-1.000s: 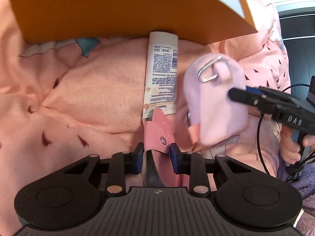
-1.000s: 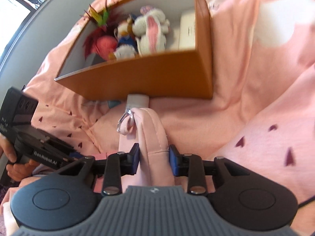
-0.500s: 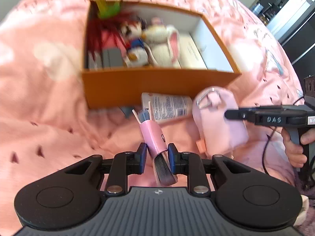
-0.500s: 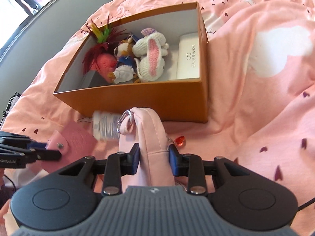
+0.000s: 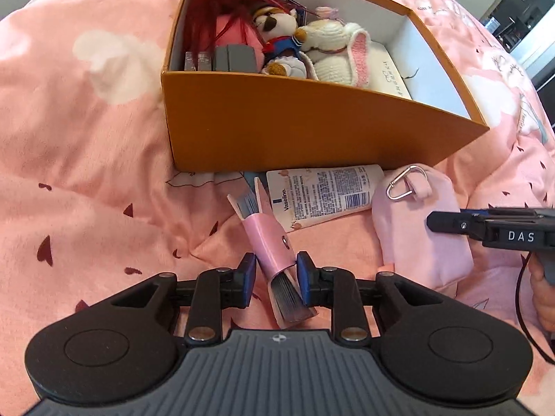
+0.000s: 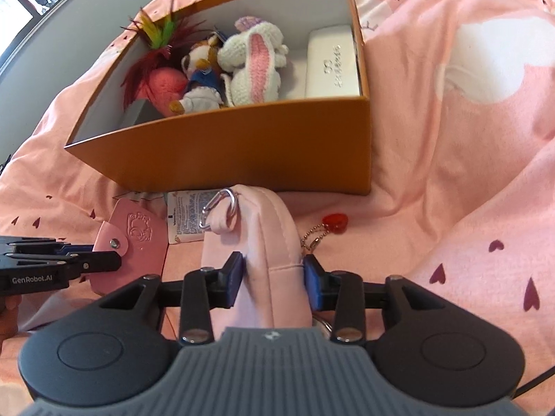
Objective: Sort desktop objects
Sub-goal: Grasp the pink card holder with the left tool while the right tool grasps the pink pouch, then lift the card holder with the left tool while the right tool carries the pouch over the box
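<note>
Orange box (image 5: 312, 128), pink heart-dotted bedspread (image 5: 86, 173), pink pouch (image 6: 267, 242).

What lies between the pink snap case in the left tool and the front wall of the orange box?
The Vaseline tube, lying on the bedding against the orange box, beyond the pink snap case; the left wrist view shows it best.

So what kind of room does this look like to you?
Most likely a bedroom: everything lies on a soft pink quilt printed with hearts and clouds, not a desk. An orange box holds plush toys, and a hand cream tube lies beside it.
</note>
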`<state>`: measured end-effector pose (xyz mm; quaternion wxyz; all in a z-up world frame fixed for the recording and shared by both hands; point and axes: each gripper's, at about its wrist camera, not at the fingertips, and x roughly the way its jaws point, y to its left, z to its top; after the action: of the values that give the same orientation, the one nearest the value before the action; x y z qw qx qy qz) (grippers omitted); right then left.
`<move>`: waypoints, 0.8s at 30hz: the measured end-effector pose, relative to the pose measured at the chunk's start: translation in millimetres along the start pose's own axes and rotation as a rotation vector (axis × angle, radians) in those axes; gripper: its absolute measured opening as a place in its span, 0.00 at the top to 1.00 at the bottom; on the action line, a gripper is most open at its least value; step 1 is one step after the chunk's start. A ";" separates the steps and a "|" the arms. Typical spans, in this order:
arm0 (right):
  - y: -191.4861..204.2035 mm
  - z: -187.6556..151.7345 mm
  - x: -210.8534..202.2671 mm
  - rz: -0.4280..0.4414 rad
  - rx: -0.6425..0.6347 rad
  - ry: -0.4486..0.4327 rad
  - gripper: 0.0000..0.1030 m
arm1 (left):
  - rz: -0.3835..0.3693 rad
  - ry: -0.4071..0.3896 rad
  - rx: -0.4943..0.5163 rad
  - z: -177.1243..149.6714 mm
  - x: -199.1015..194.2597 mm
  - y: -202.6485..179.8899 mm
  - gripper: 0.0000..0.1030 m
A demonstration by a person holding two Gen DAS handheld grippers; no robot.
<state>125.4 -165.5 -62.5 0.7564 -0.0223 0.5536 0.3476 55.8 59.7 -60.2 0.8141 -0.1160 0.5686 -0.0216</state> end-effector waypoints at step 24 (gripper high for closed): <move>35.0 -1.3 -54.7 0.106 -0.077 -0.099 0.70 | -0.008 -0.111 0.079 3.5 -47.1 -16.9 0.75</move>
<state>97.1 -167.0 -4.1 0.7622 -0.0047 0.5021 0.4086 44.1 51.8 -12.0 0.8482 -0.0869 0.5209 -0.0408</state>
